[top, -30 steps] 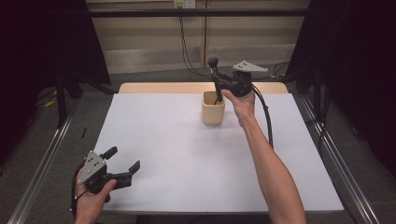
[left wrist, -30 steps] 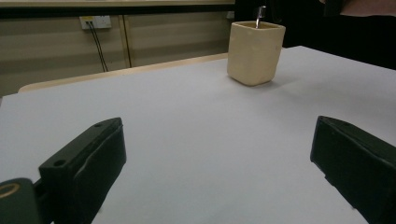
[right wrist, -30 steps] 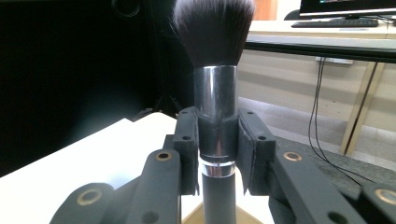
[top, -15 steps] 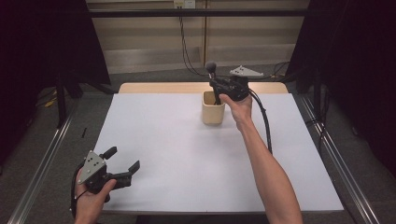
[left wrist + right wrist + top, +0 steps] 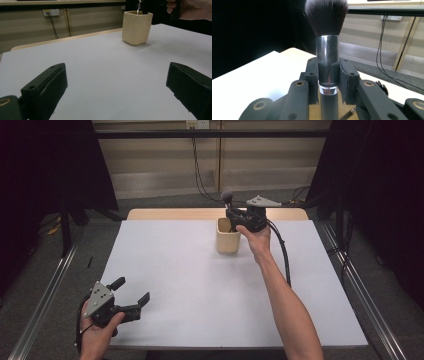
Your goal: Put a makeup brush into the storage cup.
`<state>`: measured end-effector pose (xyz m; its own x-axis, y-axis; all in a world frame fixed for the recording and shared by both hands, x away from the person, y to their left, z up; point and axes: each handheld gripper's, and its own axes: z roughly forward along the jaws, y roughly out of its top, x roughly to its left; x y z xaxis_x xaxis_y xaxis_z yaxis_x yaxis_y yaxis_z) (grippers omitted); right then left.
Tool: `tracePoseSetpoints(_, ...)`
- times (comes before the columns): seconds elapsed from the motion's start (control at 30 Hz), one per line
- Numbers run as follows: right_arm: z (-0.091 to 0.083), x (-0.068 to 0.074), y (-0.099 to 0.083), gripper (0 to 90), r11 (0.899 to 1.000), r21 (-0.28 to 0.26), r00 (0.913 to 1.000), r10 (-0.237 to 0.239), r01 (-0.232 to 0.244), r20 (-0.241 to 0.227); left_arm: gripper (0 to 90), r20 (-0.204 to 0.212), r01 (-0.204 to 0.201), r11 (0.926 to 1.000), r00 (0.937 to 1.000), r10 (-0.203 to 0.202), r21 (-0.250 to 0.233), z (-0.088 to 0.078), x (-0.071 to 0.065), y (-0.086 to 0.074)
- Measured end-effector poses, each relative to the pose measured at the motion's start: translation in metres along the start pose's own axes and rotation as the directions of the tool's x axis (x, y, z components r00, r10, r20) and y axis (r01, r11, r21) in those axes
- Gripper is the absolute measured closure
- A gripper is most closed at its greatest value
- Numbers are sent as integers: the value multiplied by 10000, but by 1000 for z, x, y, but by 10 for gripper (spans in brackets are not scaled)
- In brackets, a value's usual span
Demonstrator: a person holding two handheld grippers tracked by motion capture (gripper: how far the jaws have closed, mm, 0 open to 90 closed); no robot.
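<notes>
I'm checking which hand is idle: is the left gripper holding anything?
No, the left gripper has its jaws wide apart over the bare white table, with nothing between them.

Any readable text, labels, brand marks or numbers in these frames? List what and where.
None readable.
Beige cup: plain, no print.
Makeup brush in the right hand-held gripper: bare metal ferrule, no brand visible.
Left hand-held gripper: grey plate with holes only, no marking.
White table cover: blank.
Wall socket: no legible lettering; too small to tell.
</notes>
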<state>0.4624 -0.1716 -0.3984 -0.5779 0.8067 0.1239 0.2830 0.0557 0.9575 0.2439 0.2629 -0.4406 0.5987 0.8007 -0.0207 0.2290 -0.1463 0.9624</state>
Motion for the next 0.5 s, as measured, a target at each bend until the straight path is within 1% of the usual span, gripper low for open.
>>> tracePoseSetpoints(0.1, -1, -2, -4, 721, 10000, 13, 10000, 54, -54, 26, 35, 20, -110, 9999, 9999, 110, 39, 0, 0, 0)
tracePoseSetpoints(0.13, -1, -2, -5, 721, 10000, -24, 10000, 91, -91, -2, 35, 16, -96, 9999, 10000, 96, 44, 0, 0, 0)
tracePoseSetpoints(0.37, -1, -3, -15, 720, 9998, 185, 10000, 70, -71, 27, 35, -4, 15, 10000, 10000, -15, 0, 0, 0, 0)
tracePoseSetpoints(0.5, 2, 0, -17, 720, 9994, 340, 10000, -79, 79, 3, 35, 36, 29, 10000, 10000, -29, 1, 0, 0, 0)
